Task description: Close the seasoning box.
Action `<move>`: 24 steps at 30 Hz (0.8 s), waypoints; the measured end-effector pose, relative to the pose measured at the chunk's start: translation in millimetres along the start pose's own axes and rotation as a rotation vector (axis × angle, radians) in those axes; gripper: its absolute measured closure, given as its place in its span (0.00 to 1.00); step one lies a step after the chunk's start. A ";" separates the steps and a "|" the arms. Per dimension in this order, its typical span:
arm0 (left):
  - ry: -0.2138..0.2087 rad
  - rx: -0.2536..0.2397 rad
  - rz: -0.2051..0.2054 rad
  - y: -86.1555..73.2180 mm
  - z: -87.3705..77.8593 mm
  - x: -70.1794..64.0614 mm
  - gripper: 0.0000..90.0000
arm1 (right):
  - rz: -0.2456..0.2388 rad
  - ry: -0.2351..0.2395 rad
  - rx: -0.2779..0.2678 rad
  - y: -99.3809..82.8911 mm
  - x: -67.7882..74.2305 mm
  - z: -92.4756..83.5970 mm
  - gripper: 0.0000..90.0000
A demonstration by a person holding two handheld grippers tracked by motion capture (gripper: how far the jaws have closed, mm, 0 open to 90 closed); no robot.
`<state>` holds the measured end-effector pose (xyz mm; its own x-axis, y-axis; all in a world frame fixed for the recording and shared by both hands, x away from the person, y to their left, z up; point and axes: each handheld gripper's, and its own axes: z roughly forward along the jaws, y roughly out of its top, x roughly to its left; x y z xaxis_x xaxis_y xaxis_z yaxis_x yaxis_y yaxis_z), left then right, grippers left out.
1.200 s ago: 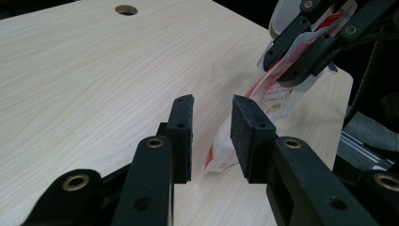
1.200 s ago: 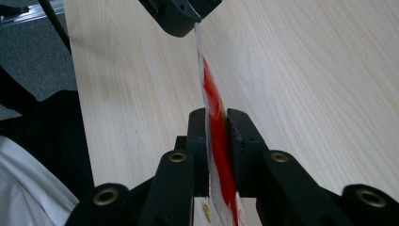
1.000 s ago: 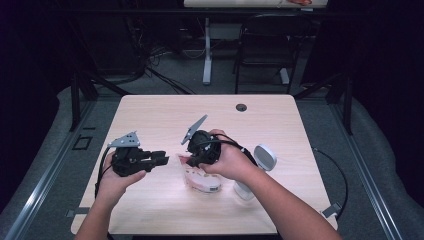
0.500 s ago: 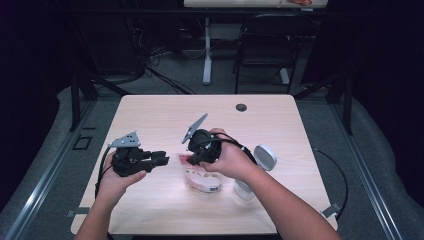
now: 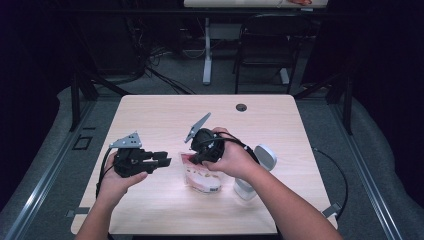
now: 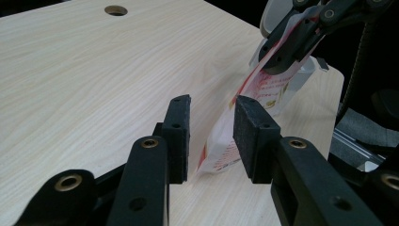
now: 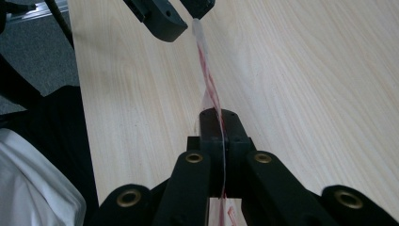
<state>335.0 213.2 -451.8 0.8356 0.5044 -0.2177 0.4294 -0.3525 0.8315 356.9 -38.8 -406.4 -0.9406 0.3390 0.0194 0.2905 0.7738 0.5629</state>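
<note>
High view: the right gripper [image 5: 192, 156] pinches the top edge of a small red-and-white printed plastic pouch [image 5: 202, 177], whose lower end rests on the pale wooden table [image 5: 280, 125]. The left gripper [image 5: 162, 161] is level, just beside the pouch, jaws pointing at it. A white-and-grey plastic device [image 5: 256, 167] lies near the right wrist.

Left gripper view: its jaws stand about half open and have just been opening further; the pouch [image 6: 244, 113] hangs beyond the tips, apart from both pads, so nothing is gripped. The right gripper [image 6: 291, 44] is clamped on the pouch's upper seam.

Right gripper view: the jaws are fully closed on the thin pouch edge [image 7: 209, 89], which twists away toward the left gripper [image 7: 176, 14].

Risks, as judged: the film is thin and twisted, so the left jaws may close beside it rather than on it. The right hold is on a narrow strip; a pull could slip it free or tear the seam. A hard tug could spill the contents.
</note>
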 end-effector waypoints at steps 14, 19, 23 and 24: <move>-0.017 0.021 0.028 -0.5 7.8 -3.7 0.67 | 0.002 0.007 -0.064 -5.5 4.6 -18.1 1.00; -0.026 0.032 0.043 -0.9 12.8 -5.7 0.64 | 0.009 0.010 -0.088 -9.0 3.5 -25.6 1.00; -0.037 0.023 0.058 -1.4 15.4 -7.2 0.62 | 0.004 0.007 -0.100 -10.7 3.5 -29.8 1.00; -0.044 0.014 0.059 -1.8 16.4 -7.4 0.60 | 0.000 0.009 -0.109 -11.8 3.8 -32.7 1.00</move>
<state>333.7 197.2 -460.1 0.8739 0.4469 -0.1911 0.3834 -0.3921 0.8362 344.2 -64.2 -386.0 -0.9423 0.3337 0.0260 0.2697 0.7109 0.6496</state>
